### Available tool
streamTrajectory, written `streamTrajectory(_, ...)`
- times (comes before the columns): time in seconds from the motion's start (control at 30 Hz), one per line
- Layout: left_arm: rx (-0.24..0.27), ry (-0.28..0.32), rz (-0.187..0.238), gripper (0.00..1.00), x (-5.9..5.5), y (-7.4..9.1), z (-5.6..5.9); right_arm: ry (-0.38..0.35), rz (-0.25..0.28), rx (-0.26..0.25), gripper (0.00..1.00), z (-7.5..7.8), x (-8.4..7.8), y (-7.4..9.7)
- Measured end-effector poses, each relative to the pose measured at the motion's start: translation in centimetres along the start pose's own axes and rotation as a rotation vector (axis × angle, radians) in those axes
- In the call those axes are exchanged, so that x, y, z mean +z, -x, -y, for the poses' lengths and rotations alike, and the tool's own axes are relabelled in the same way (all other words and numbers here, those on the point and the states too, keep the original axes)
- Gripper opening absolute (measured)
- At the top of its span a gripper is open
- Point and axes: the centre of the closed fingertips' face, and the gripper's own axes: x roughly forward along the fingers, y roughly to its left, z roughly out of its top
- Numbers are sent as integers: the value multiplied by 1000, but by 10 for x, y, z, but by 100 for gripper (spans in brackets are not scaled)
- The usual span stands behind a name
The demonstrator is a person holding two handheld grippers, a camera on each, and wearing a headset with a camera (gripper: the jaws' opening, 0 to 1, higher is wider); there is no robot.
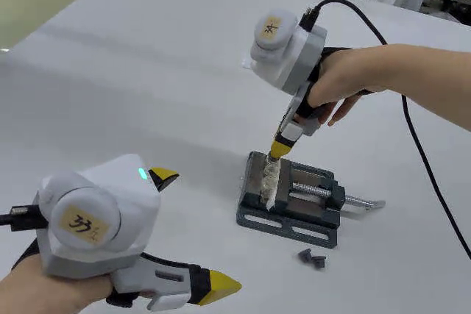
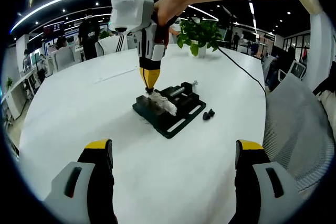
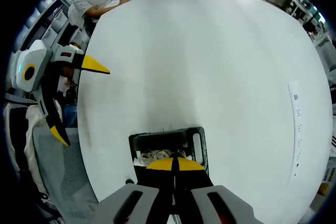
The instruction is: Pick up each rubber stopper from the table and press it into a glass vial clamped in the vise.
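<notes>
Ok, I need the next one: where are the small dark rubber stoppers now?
In the head view, the two small dark rubber stoppers lie on the white table, just beside the near right corner of the dark metal vise.

The right gripper (image 1: pixel 278 151) points steeply down, held by a hand (image 1: pixel 335 82) on an outstretched bare forearm (image 1: pixel 427 71), its yellow-tipped fingers (image 3: pixel 163 164) pressed together. The left gripper (image 1: pixel 193 230) sits low and roughly level, its fingers (image 2: pixel 98 145) spread wide apart.
</notes>
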Motion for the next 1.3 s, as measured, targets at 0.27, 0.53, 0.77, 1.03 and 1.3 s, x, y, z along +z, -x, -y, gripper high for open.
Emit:
streamTrajectory(0.27,16,2,12,97,8,1,-2,-3,107,-20,0,3,0,0)
streamTrajectory(0.53,33,14,23,97,11,-1,-3,21,177,-61,0,5,1,0)
streamTrajectory(0.77,34,15,23,97,12,-1,-3,22,241,-80,0,3,0,0)
streamTrajectory(1.03,33,13,19,97,11,0,-1,-10,313,-65,1,-2,-1,1)
streamTrajectory(1.3,40,12,15,97,12,3,-1,3,383,-111,35,-11,-11,4)
